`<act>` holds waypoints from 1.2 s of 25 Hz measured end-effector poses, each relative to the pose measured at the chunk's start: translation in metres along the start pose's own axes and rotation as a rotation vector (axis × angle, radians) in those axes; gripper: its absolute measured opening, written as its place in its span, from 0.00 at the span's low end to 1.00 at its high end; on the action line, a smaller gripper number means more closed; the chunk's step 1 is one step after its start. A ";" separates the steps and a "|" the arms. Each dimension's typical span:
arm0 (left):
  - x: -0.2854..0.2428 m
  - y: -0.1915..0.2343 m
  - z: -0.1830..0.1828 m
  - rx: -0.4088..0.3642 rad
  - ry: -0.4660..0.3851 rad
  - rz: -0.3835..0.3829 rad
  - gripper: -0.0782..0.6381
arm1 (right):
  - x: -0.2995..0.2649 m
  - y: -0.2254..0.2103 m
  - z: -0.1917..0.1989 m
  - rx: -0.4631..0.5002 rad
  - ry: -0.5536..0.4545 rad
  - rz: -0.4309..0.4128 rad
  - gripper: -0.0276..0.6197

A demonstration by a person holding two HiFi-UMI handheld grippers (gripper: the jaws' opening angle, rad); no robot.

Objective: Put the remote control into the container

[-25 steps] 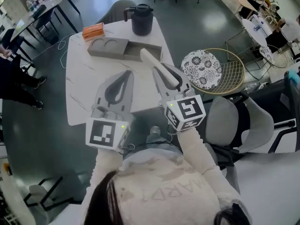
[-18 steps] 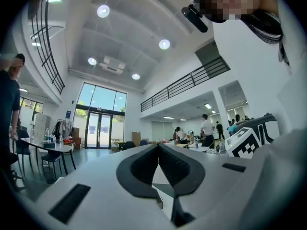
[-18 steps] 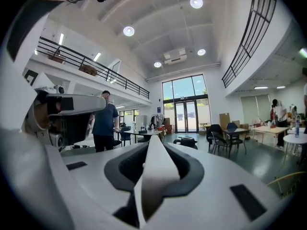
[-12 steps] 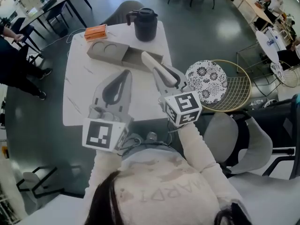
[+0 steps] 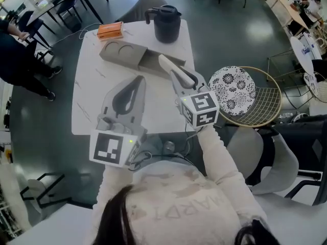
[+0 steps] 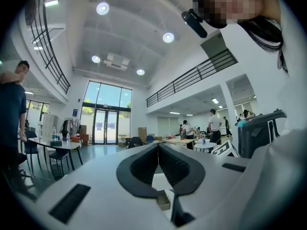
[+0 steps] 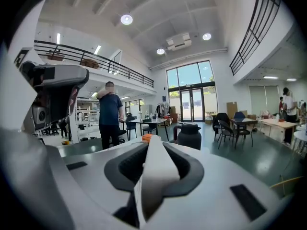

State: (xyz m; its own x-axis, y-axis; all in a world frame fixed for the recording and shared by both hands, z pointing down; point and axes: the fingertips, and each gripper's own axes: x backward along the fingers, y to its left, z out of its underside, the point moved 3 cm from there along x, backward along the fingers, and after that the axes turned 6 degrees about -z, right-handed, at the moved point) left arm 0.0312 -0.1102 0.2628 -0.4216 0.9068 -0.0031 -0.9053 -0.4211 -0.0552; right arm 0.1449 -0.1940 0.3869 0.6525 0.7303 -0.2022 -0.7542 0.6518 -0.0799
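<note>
The left grey two-jaw gripper (image 5: 138,81) points level, its jaws closed tip to tip with nothing between them. The right grey two-jaw gripper (image 5: 180,76), on a cream-sleeved forearm (image 5: 217,154), tilts slightly down, clamping a slim white remote control (image 5: 167,65).

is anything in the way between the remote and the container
Nothing visible. The right gripper holds the remote control, whose tip appears to be at the open compartment of the grey container. The black jug and the orange box stand beyond the container, off the path.
</note>
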 end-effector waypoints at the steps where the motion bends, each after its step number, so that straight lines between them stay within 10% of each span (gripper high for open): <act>1: -0.003 0.002 0.000 -0.004 -0.003 0.002 0.13 | -0.005 -0.003 0.001 -0.003 0.008 0.000 0.18; 30: -0.063 0.131 0.024 0.052 0.025 -0.041 0.13 | -0.182 -0.025 0.086 0.160 0.421 -0.073 0.18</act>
State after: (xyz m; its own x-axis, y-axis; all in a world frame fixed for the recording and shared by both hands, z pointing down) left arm -0.0620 -0.2229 0.2802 -0.3836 0.9231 -0.0270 -0.9234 -0.3838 -0.0036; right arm 0.0513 -0.3252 0.5099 0.5916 0.5563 -0.5835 -0.6653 0.7457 0.0364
